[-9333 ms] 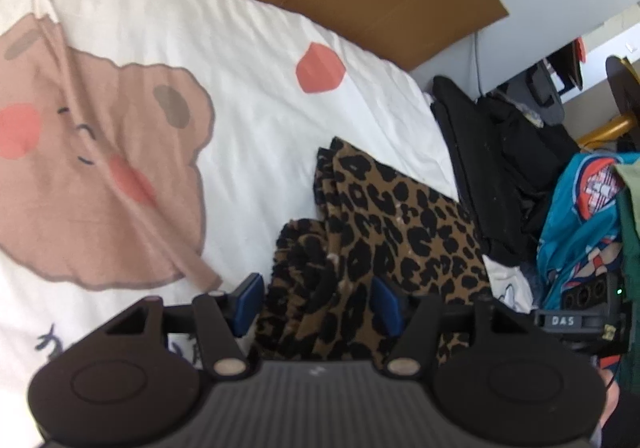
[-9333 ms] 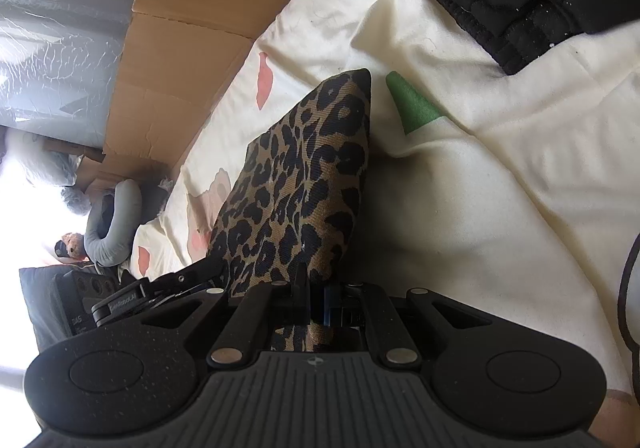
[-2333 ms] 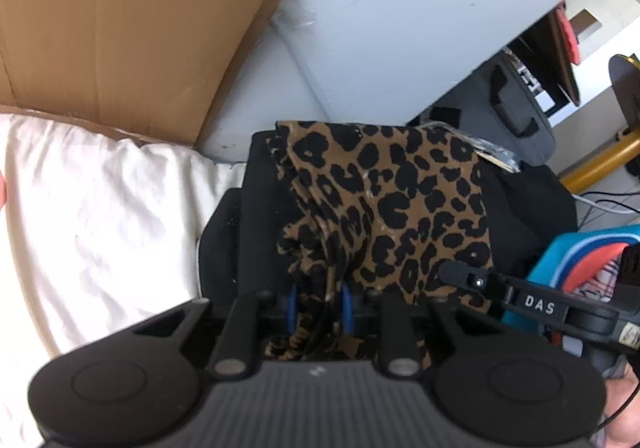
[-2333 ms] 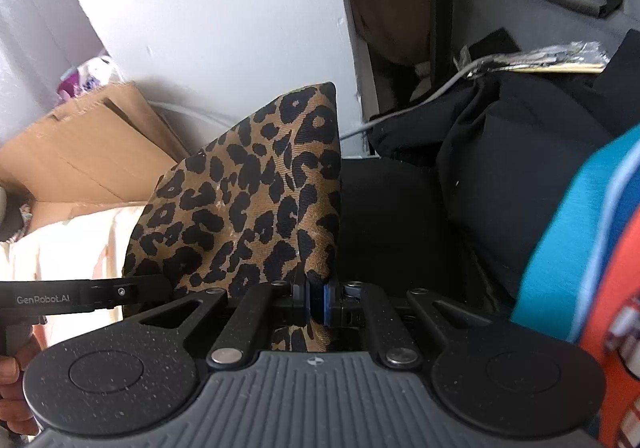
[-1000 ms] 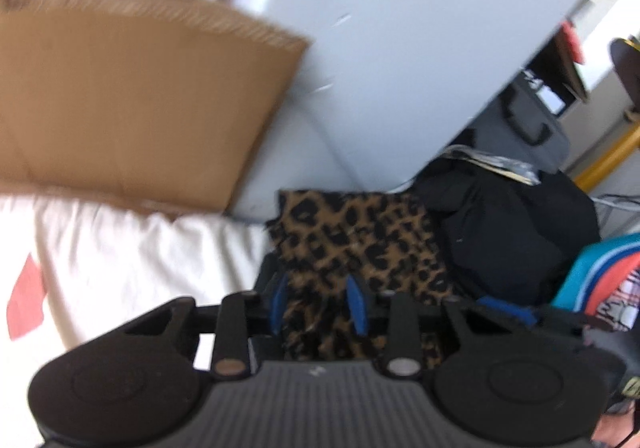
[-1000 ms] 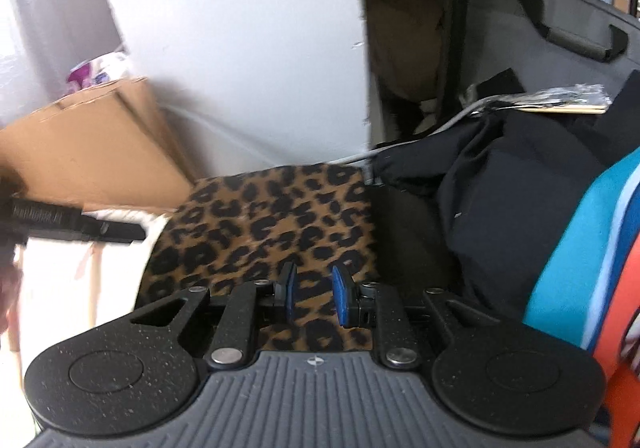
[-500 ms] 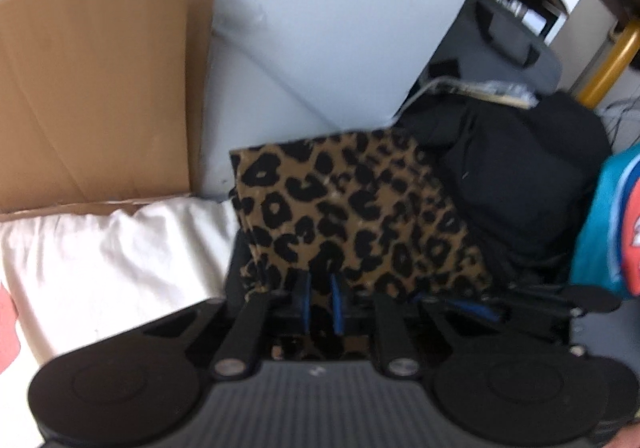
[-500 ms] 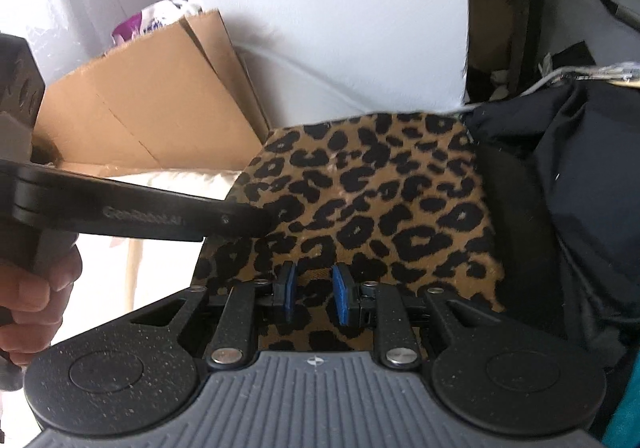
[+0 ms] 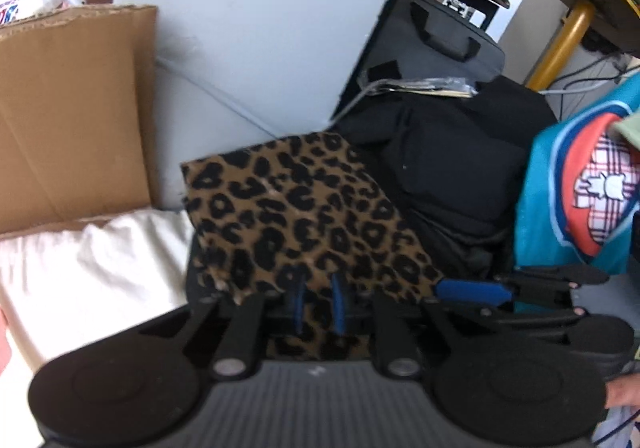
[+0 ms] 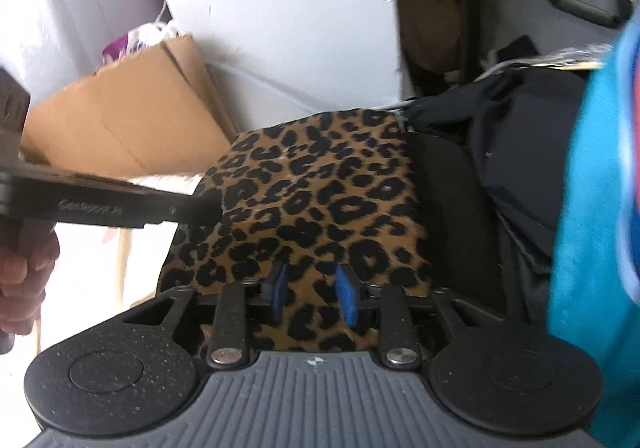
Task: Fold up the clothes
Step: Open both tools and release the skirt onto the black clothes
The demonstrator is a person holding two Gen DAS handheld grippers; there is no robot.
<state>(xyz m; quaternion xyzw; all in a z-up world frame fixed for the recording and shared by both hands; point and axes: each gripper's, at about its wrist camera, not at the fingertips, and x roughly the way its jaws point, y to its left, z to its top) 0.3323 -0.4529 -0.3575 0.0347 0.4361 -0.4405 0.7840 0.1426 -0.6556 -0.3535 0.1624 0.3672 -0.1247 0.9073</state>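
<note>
A folded leopard-print garment (image 9: 296, 215) lies flat on a pile of black clothes (image 9: 452, 163); it also shows in the right wrist view (image 10: 320, 199). My left gripper (image 9: 318, 306) is over its near edge, blue pads a small gap apart, holding nothing. My right gripper (image 10: 312, 294) is open over the same near edge, pads apart and empty. The right gripper's blue pad (image 9: 472, 290) reaches in from the right in the left wrist view. The left gripper's black finger (image 10: 120, 203) crosses the right wrist view from the left.
A white sheet (image 9: 88, 264) lies to the left, with cardboard (image 9: 68, 111) and a grey-white wall (image 9: 256, 15) behind. A teal and orange garment (image 9: 576, 191) hangs at the right. A black case (image 9: 448, 35) stands behind the black clothes.
Both grippers let go of the leopard garment, which now lies flat on the black pile. The right gripper's pads have opened wider since half a second ago. Both grippers have shifted slightly.
</note>
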